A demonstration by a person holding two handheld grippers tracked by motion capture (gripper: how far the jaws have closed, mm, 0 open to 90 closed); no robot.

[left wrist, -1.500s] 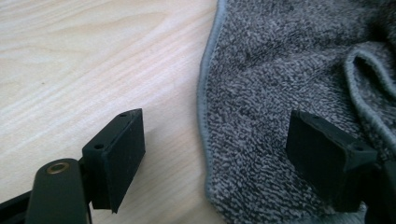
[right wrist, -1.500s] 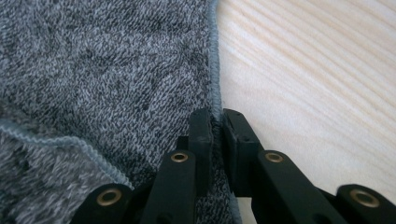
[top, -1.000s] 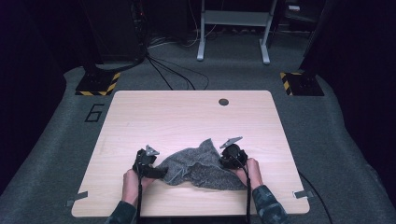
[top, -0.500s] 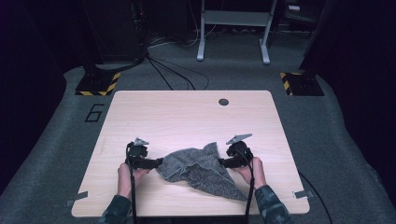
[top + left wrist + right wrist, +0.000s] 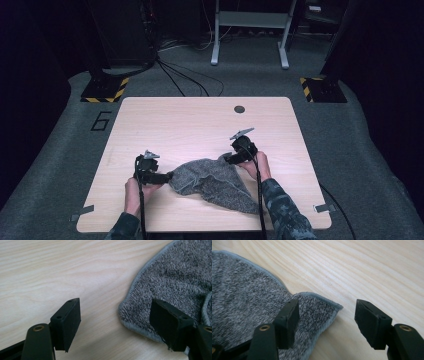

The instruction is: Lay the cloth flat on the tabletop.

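Note:
A crumpled grey towel [image 5: 212, 182] lies on the near half of the wooden table [image 5: 200, 125]. My left gripper [image 5: 167, 176] points at its left edge. In the left gripper view the towel's hemmed edge [image 5: 175, 277] lies between the jaws of the left gripper [image 5: 116, 325], beside the right-hand one. These jaws have just been closing and no pad presses the cloth. My right gripper [image 5: 226, 159] is at the towel's far right corner. Its jaws have just been opening, and the corner [image 5: 317, 307] lies loose on the table between the jaws of the right gripper [image 5: 329, 322].
A small dark round hole [image 5: 239, 109] sits near the table's far edge. On the floor beyond are black cables [image 5: 180, 75], two hazard-striped bases [image 5: 102, 92] [image 5: 320, 89] and a white metal stand [image 5: 250, 30]. A "6" [image 5: 101, 121] marks the floor at the left.
The two grippers moved apart and the towel got drawn out flatter. My right gripper then let go of the corner and shifted toward the far side. The left hand has barely moved.

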